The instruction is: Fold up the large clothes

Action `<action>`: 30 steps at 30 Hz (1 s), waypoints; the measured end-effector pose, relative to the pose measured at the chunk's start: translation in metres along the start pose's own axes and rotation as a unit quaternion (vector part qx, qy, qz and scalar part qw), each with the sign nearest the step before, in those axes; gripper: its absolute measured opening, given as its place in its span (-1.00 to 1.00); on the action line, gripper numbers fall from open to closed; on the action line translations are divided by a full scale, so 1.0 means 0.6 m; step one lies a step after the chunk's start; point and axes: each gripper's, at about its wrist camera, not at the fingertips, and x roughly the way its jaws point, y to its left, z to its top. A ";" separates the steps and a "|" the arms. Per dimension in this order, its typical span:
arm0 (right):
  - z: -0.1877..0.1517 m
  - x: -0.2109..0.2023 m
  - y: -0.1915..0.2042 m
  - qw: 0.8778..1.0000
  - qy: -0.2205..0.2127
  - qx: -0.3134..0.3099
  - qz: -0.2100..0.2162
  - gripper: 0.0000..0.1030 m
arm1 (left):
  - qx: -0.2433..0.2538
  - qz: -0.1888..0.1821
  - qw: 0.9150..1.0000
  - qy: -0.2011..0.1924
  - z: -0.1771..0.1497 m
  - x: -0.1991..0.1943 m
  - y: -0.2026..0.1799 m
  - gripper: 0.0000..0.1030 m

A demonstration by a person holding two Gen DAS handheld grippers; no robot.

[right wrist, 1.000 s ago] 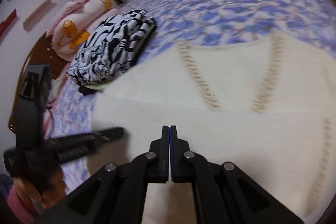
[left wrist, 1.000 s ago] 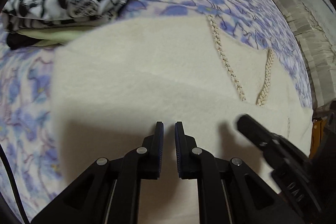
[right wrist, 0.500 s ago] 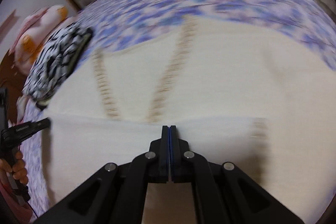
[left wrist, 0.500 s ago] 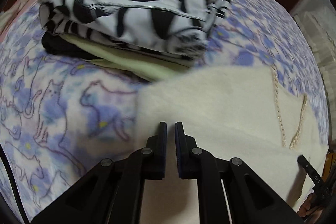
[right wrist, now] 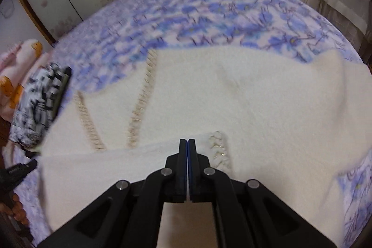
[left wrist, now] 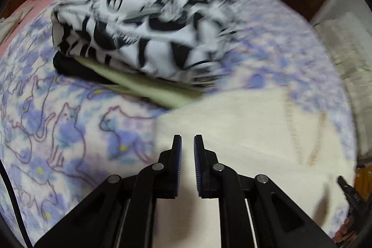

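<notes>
**Gripper status and fold procedure: cream garment on bed**

The left gripper has its jaws parting: a narrow gap shows between the blue pads, and nothing sits in that gap. It hovers over the near left corner of the cream garment. The right gripper has its jaws pressed fully together. Its tips sit at the near folded edge of the same garment; whether a thin layer of cloth is pinched between them cannot be told from the right wrist view.

Location of the work: the garment lies spread on the blue floral bedspread, near side toward the person, with beige braided trim running in 2 slanted lines on its left half. A fold line crosses the near portion. A stack of folded clothes, topped by a black-and-white print, lies just beyond the garment's far left corner.

Recommended procedure for the step in hand, judged as re-gripping for the next fold:

1. Open the left gripper wide enough to take all layers at the corner.
2. Seat both grippers on matching corners of 1 edge.
3. Lift evenly; the thick fleecy cloth will likely sag between the 2 grips.
4. Keep clear of the stack during the carry.
</notes>
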 end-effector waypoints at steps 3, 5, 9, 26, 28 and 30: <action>-0.029 -0.036 0.011 0.999 0.007 0.014 0.035 -0.99 | 0.008 -0.013 1.000 0.004 -0.041 -0.033 -0.029 -0.39; -0.059 -0.051 0.015 0.999 0.013 0.010 0.030 -0.99 | 0.032 0.004 0.999 0.017 -0.075 -0.042 -0.050 -0.19; -0.128 -0.069 0.006 0.999 0.041 0.018 0.018 -0.91 | 0.052 -0.003 0.997 0.056 -0.156 -0.055 -0.073 -0.06; -0.233 -0.188 -0.260 0.981 0.152 0.088 0.089 0.25 | 0.059 0.049 0.990 0.122 -0.387 -0.154 -0.316 0.66; -0.221 -0.207 -0.307 0.976 0.158 0.106 0.102 0.31 | 0.055 0.045 0.992 0.107 -0.406 -0.175 -0.374 0.71; -0.207 -0.223 -0.355 0.972 0.164 0.124 0.115 0.35 | 0.054 0.030 0.993 0.101 -0.422 -0.186 -0.437 0.83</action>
